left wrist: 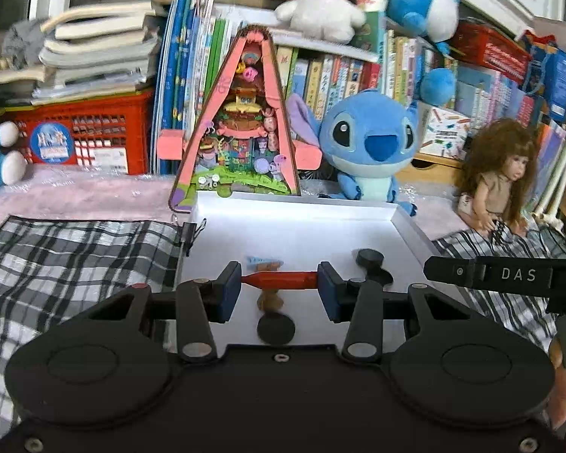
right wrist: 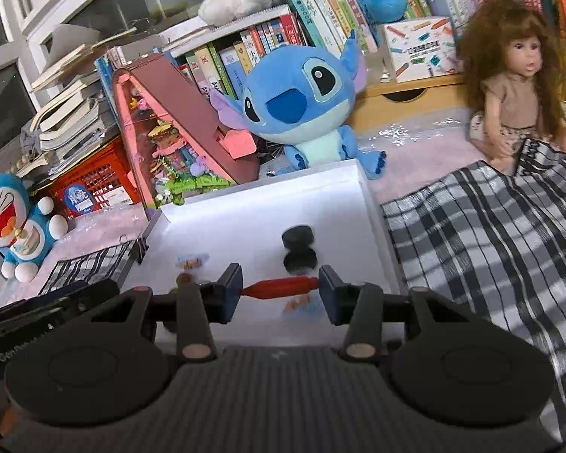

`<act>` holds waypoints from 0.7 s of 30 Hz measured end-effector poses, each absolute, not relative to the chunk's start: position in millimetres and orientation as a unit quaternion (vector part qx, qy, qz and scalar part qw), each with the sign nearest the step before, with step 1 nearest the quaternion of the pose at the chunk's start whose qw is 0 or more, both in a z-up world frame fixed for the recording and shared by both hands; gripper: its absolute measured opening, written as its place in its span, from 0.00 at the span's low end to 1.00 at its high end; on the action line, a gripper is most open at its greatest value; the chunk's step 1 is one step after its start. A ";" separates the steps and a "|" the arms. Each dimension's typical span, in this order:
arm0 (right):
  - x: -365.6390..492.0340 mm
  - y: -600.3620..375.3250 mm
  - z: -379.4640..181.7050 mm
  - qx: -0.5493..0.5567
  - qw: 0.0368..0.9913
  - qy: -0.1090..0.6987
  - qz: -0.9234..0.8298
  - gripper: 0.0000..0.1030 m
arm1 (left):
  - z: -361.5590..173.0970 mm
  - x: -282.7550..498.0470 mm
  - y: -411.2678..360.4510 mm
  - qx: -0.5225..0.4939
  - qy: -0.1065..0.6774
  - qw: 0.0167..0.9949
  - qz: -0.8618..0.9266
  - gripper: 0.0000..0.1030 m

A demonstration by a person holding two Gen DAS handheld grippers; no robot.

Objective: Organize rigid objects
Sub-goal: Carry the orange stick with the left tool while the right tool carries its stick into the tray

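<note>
My left gripper (left wrist: 279, 280) is shut on a red cylinder piece (left wrist: 283, 278), held crosswise between the blue pads above the white tray (left wrist: 283, 222). My right gripper (right wrist: 281, 287) is shut on a second red cylinder piece (right wrist: 283, 287), also over the white tray (right wrist: 260, 204). In the tray lie black round discs (left wrist: 369, 257) (right wrist: 299, 237), a small blue-and-orange wrapped piece (left wrist: 264, 261) (right wrist: 191, 261) and a small brown figure on a black base (left wrist: 271, 302). The right gripper's body (left wrist: 509, 275) shows at the right edge of the left wrist view.
A Stitch plush (left wrist: 369, 147) and a pink triangular diorama (left wrist: 241, 120) stand behind the tray. A doll (right wrist: 517, 87) sits at the right, a Doraemon plush (right wrist: 15, 222) at the left. Checked cloth (right wrist: 490, 245) flanks the tray. Books and a red crate (left wrist: 90, 139) line the back.
</note>
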State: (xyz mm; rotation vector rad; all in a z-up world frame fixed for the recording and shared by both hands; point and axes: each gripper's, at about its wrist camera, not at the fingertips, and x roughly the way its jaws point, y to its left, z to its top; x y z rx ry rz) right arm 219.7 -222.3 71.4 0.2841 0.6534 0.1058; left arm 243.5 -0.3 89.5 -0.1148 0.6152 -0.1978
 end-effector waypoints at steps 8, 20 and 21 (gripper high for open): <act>275.5 -219.4 74.0 0.141 0.930 0.335 0.049 0.47 | 74.6 307.7 -8.1 -0.056 0.331 0.939 -0.079 0.40; 328.2 -218.3 42.2 0.133 0.937 0.318 0.048 0.48 | 33.8 363.4 -11.0 -0.087 0.337 0.934 -0.081 0.41; 331.2 -217.4 39.9 0.131 0.937 0.320 0.046 0.48 | 31.4 365.2 -12.7 -0.085 0.338 0.934 -0.080 0.41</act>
